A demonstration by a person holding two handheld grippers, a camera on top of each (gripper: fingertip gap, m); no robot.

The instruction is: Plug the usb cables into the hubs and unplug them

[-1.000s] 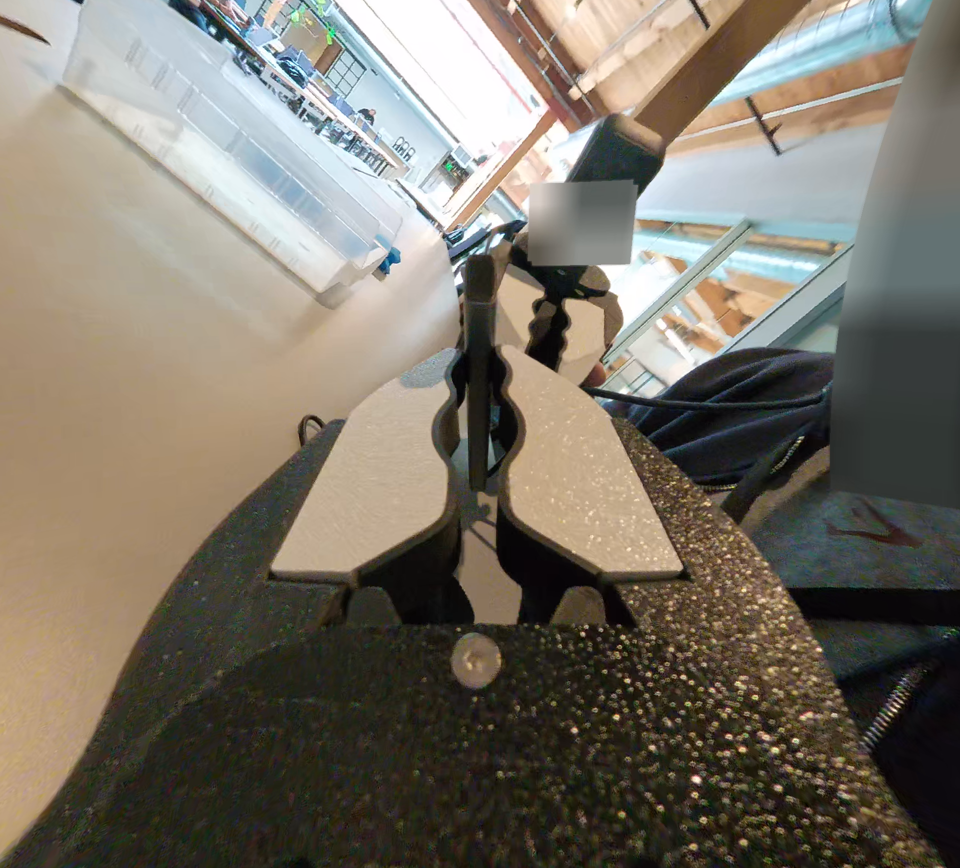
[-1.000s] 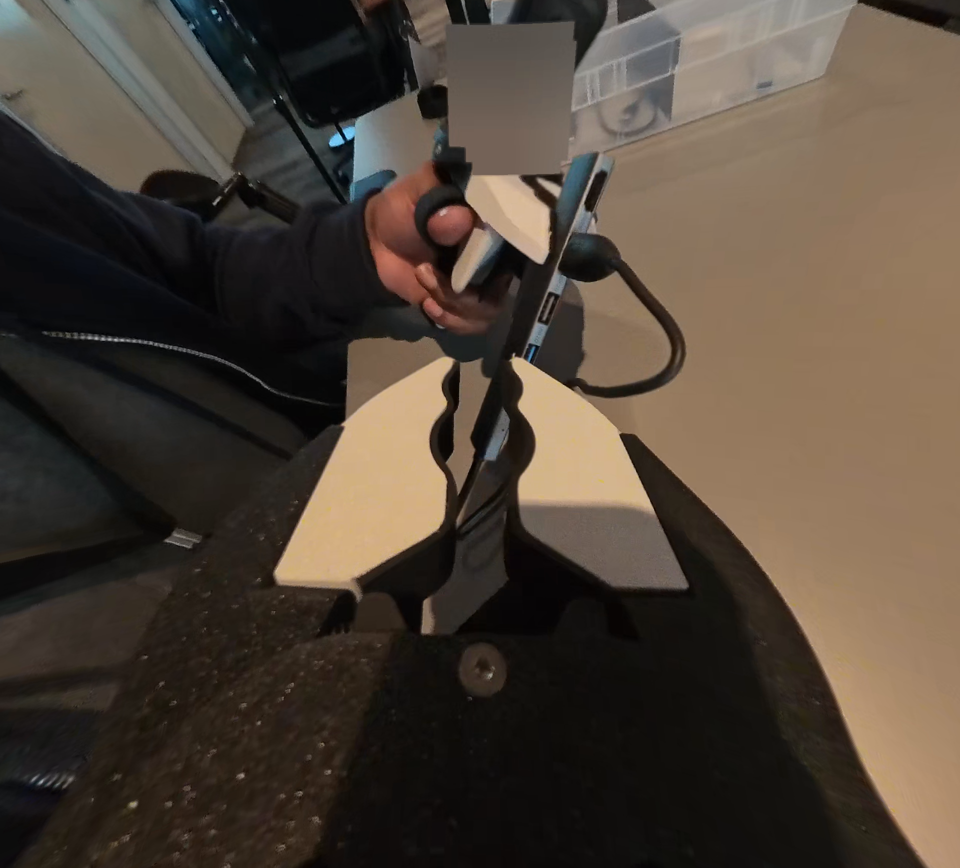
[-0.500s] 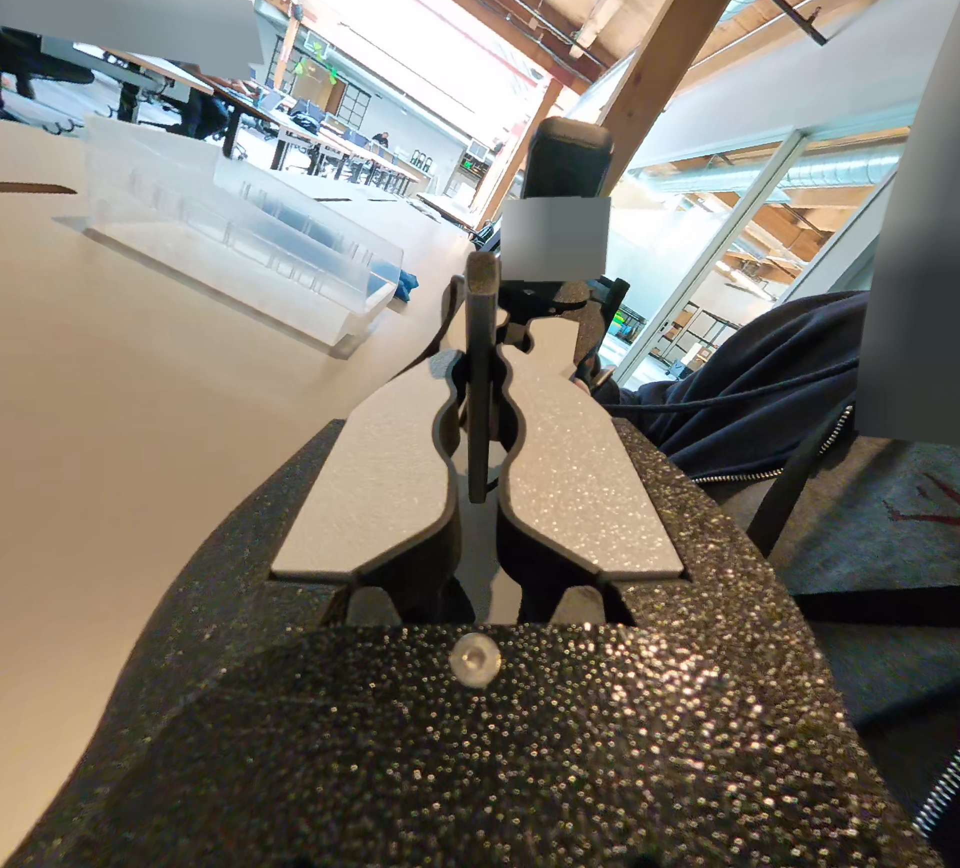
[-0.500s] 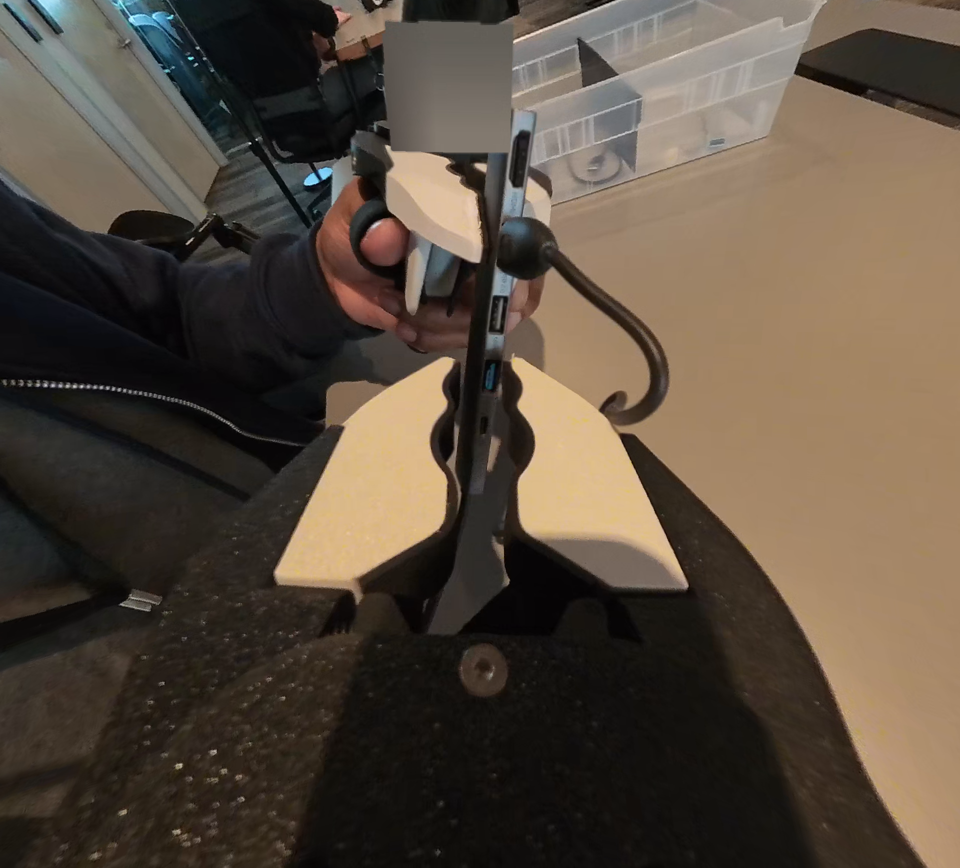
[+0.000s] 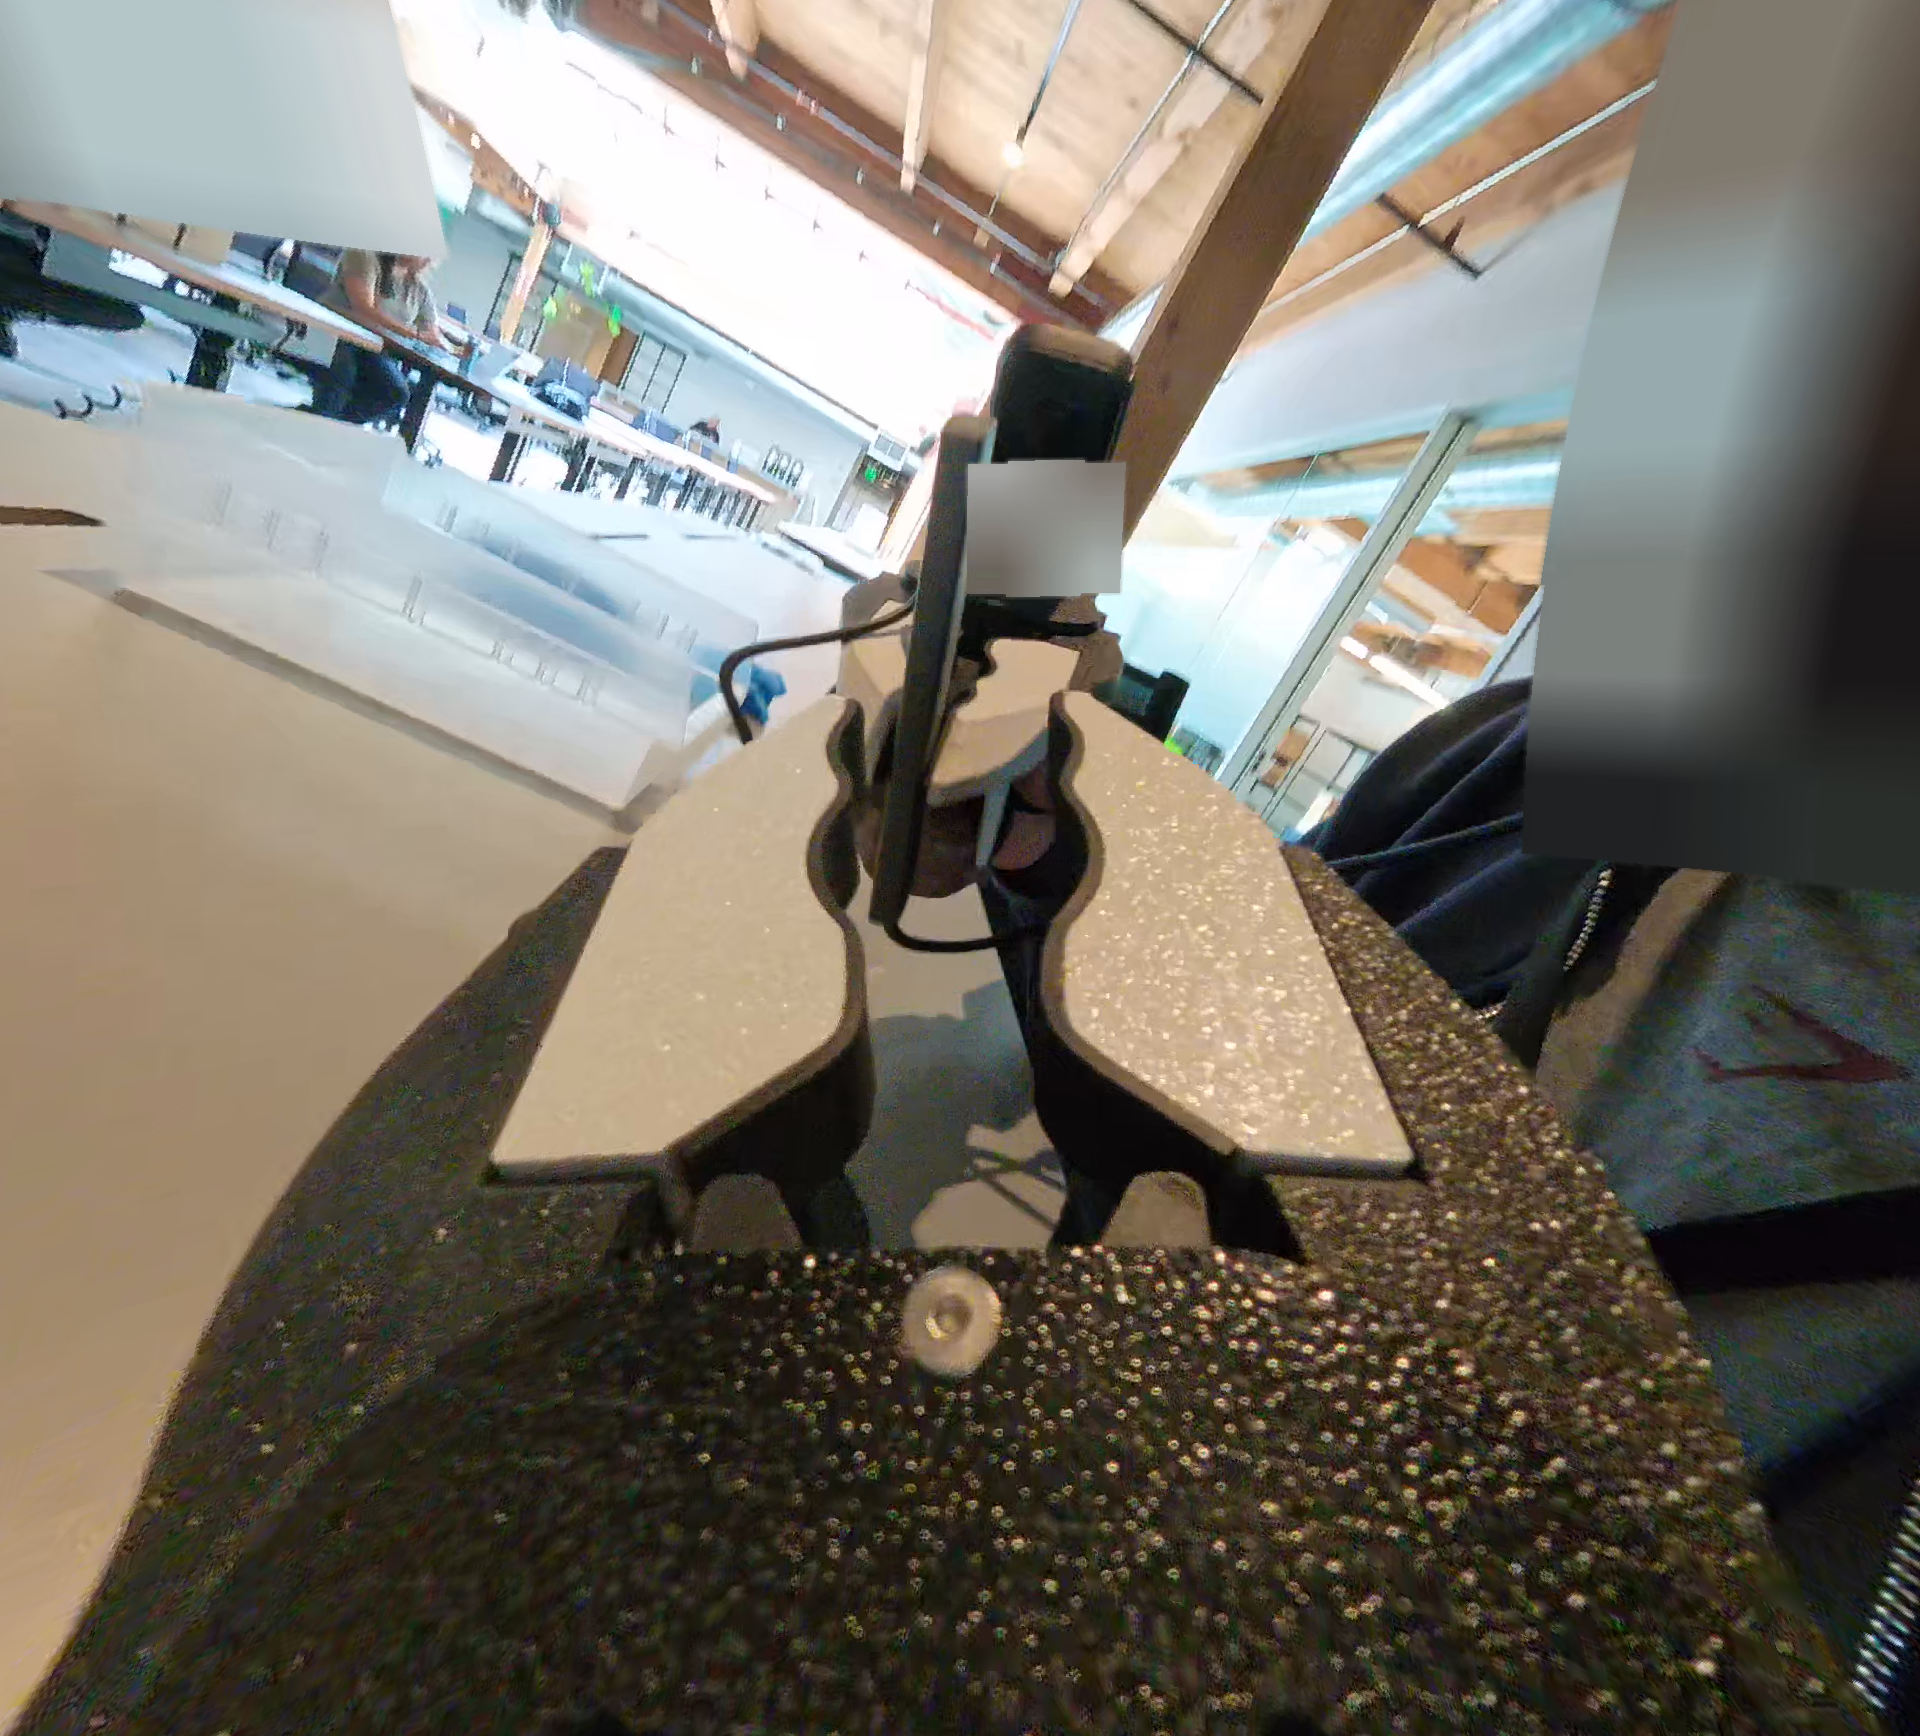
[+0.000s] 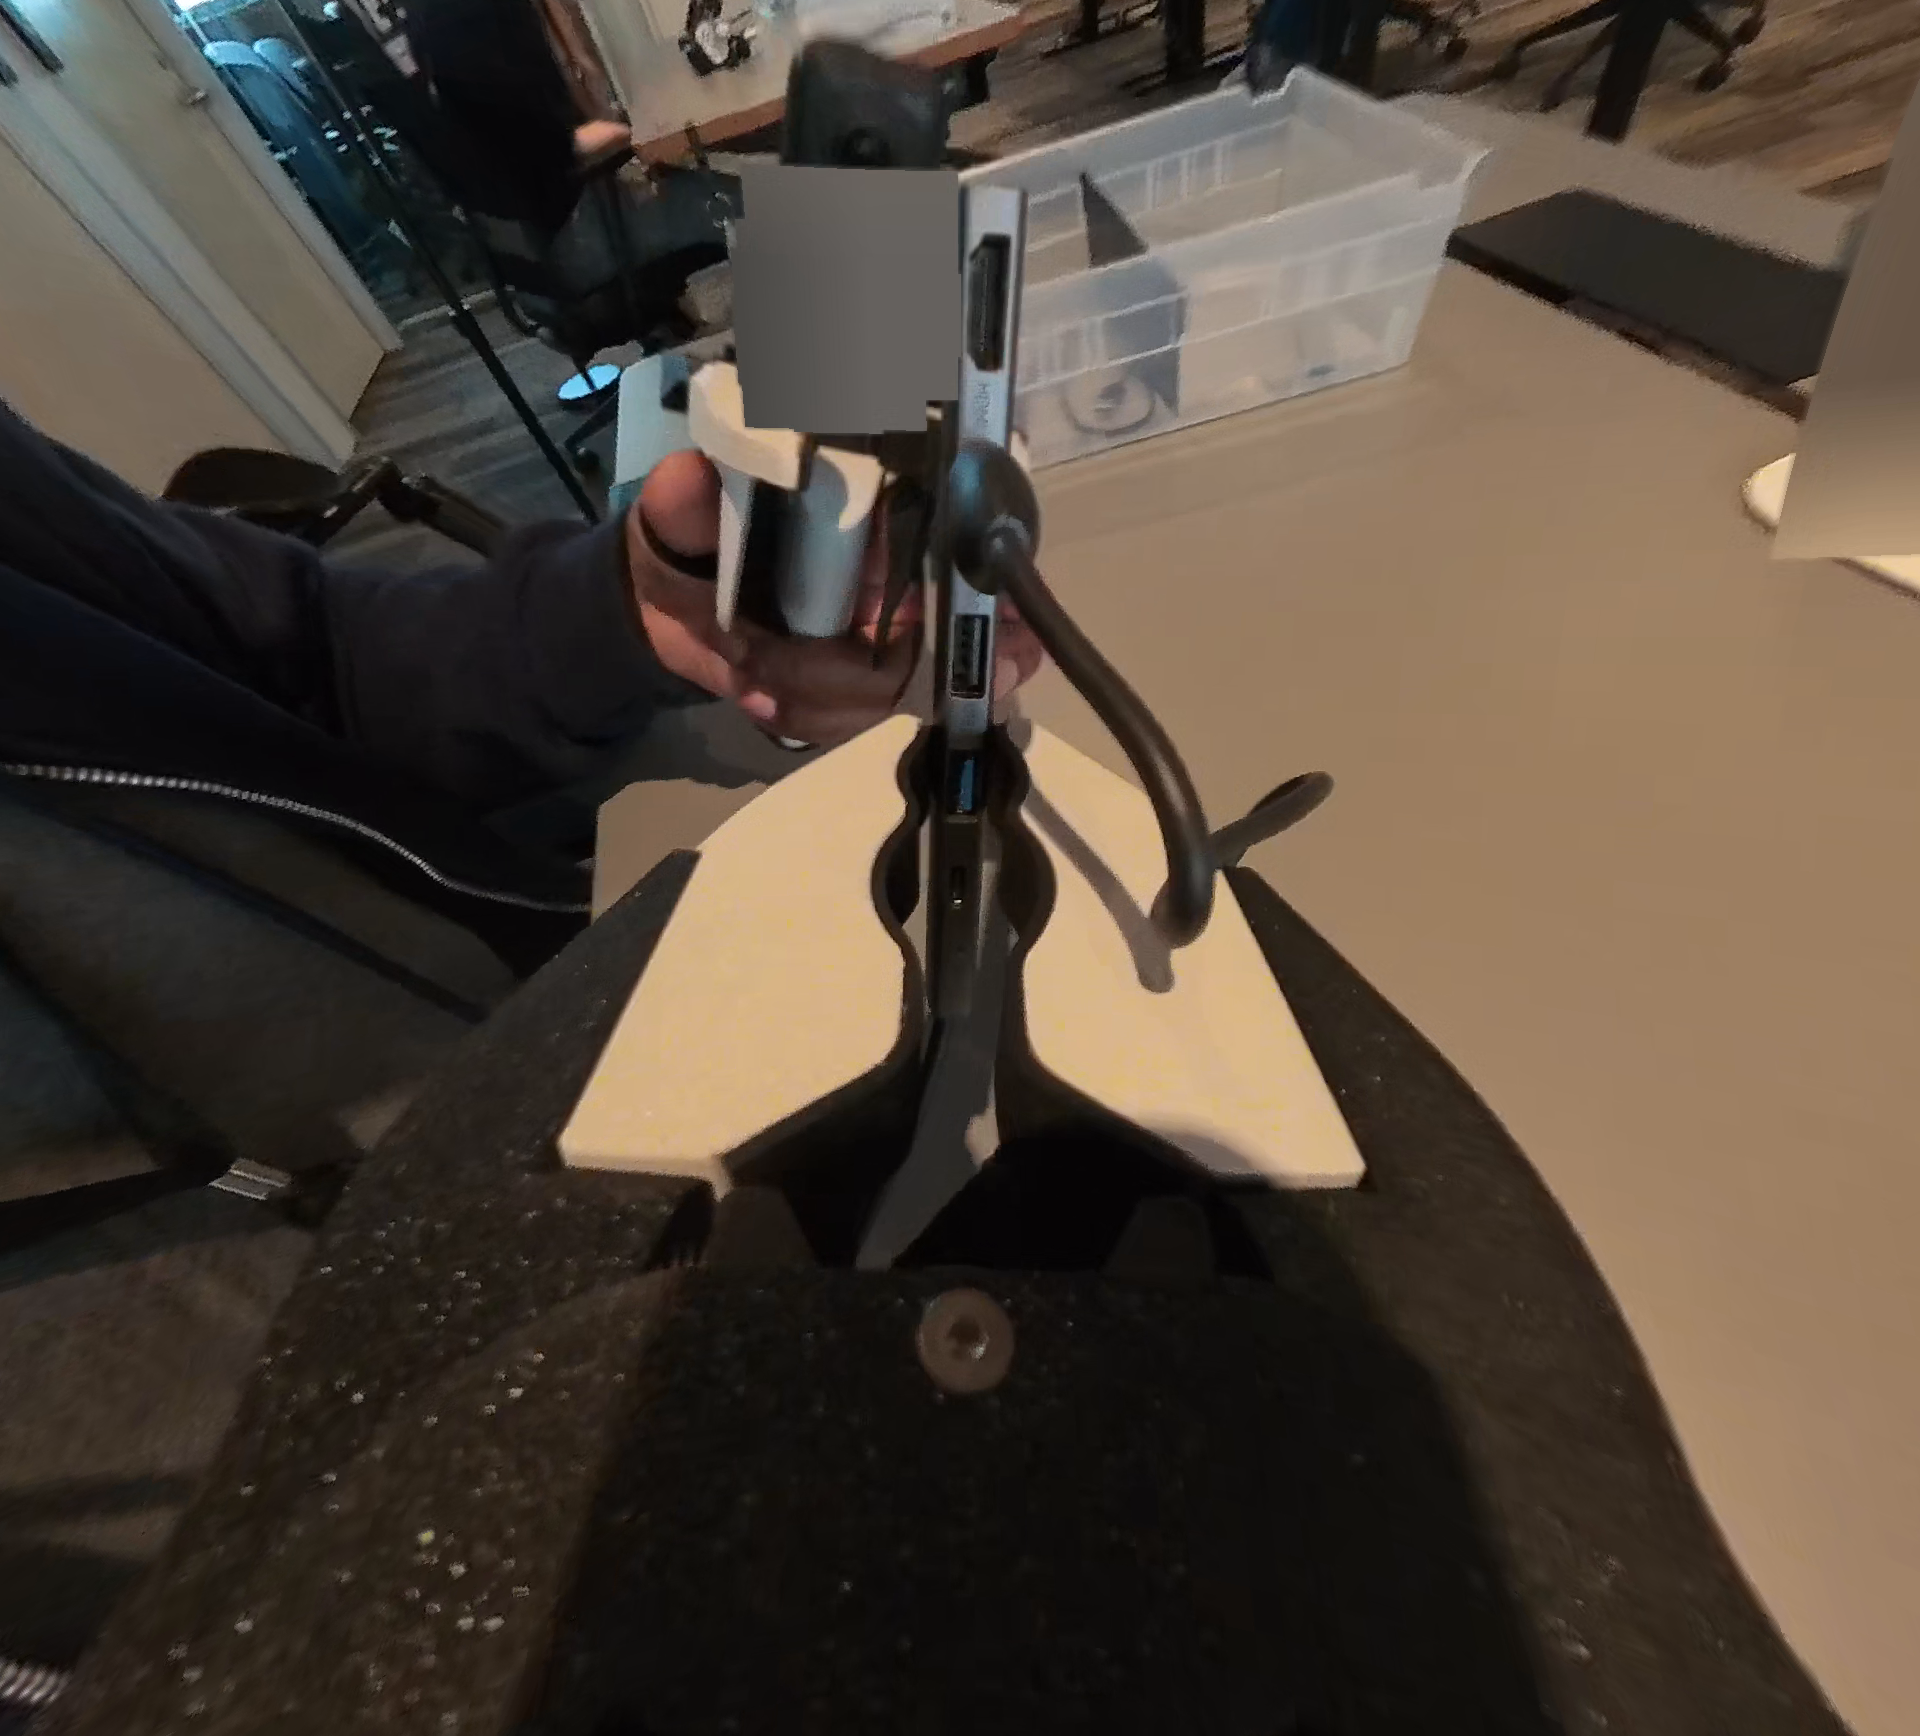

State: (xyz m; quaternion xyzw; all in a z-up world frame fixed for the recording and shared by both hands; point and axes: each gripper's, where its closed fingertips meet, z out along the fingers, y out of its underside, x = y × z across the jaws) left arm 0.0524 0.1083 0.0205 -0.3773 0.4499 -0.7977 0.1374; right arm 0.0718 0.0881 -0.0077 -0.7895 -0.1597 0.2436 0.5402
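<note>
A thin grey USB hub (image 6: 982, 543) stands edge-on above the table, with several ports along its side. My right gripper (image 6: 961, 741) is shut on its lower end. A thick dark cable (image 6: 1101, 678) is plugged into the hub's side and curls down to the right. In the left wrist view the hub (image 5: 930, 647) is a dark slab just past my left gripper (image 5: 951, 720), which is open with its jaws wide apart and not touching the hub. A thin cable (image 5: 935, 943) hangs from the hub's near end. A hand holds the left gripper (image 6: 800, 533) just left of the hub.
A clear plastic divided bin (image 6: 1247, 273) sits on the beige table (image 6: 1455, 751) behind the hub; it also shows in the left wrist view (image 5: 416, 564). A black mat (image 6: 1662, 284) lies at the far right. A dark sleeve (image 6: 312, 647) fills the left side. There is about 5 cm between the tips of the two grippers.
My left gripper was shut on the hub and has opened and let go. My right gripper stays shut on the hub. The hub now stands more upright.
</note>
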